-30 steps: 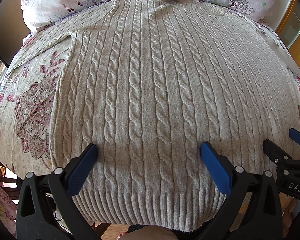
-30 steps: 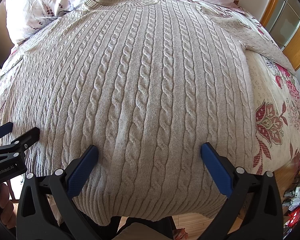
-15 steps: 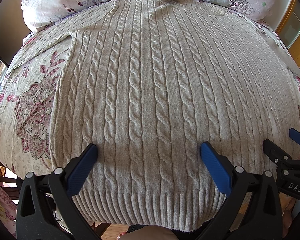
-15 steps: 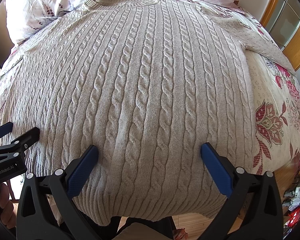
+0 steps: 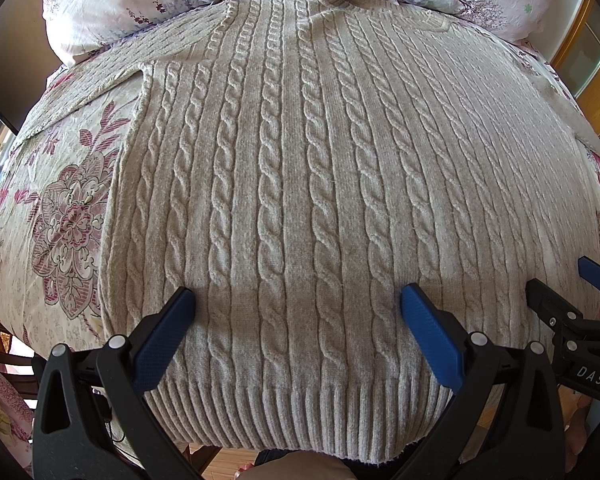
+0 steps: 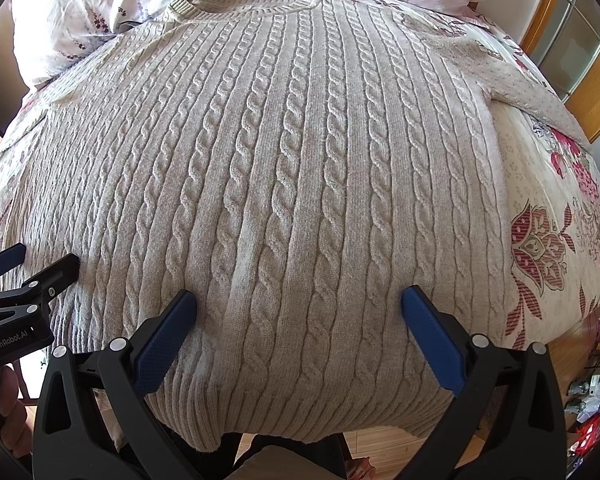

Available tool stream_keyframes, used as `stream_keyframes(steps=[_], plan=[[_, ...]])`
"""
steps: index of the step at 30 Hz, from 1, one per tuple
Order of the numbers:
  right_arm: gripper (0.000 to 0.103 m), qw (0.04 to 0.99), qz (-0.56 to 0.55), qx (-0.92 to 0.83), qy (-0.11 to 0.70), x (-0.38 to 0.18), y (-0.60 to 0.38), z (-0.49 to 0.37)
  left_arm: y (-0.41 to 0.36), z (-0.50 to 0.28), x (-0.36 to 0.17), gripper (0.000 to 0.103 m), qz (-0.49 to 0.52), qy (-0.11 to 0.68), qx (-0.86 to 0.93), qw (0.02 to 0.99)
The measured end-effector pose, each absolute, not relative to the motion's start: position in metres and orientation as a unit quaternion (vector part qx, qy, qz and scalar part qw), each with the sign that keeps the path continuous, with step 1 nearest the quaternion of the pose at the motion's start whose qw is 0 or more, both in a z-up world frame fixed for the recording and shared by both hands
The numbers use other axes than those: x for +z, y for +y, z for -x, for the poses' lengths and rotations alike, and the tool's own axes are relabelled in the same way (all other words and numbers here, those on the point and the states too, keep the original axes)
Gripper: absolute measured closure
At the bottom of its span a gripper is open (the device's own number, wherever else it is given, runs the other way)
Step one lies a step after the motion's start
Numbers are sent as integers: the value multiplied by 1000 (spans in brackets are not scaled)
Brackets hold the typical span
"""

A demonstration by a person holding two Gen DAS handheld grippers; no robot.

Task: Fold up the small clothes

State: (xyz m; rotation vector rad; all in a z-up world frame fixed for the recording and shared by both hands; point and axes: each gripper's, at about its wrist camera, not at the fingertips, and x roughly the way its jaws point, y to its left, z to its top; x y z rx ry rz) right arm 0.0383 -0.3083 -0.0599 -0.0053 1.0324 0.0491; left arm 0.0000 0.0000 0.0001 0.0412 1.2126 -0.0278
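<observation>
Two grippers, one sweater, and nothing has budged over the last second: both views match the earlier pictures, so we're in a pause before the first fold.

Left wrist view first. The left gripper (image 5: 296,308) hangs over the hem end of the cable-knit sweater (image 5: 300,168), its blue fingers (image 5: 164,340) spread wide with nothing between them. The sweater lies flat, front up, on the floral bedspread (image 5: 64,216), collar away toward the pillows (image 5: 140,4) at the far edge of the bed, ribbed hem (image 5: 292,416) draped right at the near edge. One sleeve (image 5: 96,80) runs out toward the far left corner. At the right edge of this view, the other gripper peeks in beside the hem.

Over to the right wrist view. The right gripper (image 6: 298,312) is likewise wide apart and empty, poised above the hem on the sweater's (image 6: 300,160) right side. The other sleeve (image 6: 532,92) stretches toward the far right edge of the bed, bare bedspread (image 6: 540,240) showing beside the body. Its partner shows at the left edge (jaws parted there too).

What does the stillness mean? By my reading, the garment is laid out smooth and no fold has been made. Folding is all ahead. The likely call is for each gripper to drop and pinch the hem or a side edge; thick knit may bunch, so a deep bite would help.
</observation>
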Motion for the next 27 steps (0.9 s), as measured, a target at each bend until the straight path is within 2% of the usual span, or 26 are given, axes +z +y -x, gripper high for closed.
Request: stream_keyframes(steps=[8, 14, 20, 23, 27], plan=[[1, 873, 7, 29, 488, -60, -310, -42, 0, 0, 0, 2, -20, 570, -14, 821], [1, 898, 29, 69, 434, -61, -312, -25, 0, -11, 2, 2, -31, 568, -24, 822], [1, 893, 26, 73, 443, -58, -311, -37, 12, -31, 16, 2, -22, 536, -23, 843], [1, 894, -15, 74, 443, -52, -317, -46, 21, -48, 25, 2, -13, 513, -31, 857], [1, 903, -138, 50, 405, -32, -358, -61, 28, -61, 38, 2, -20, 445, -50, 894]])
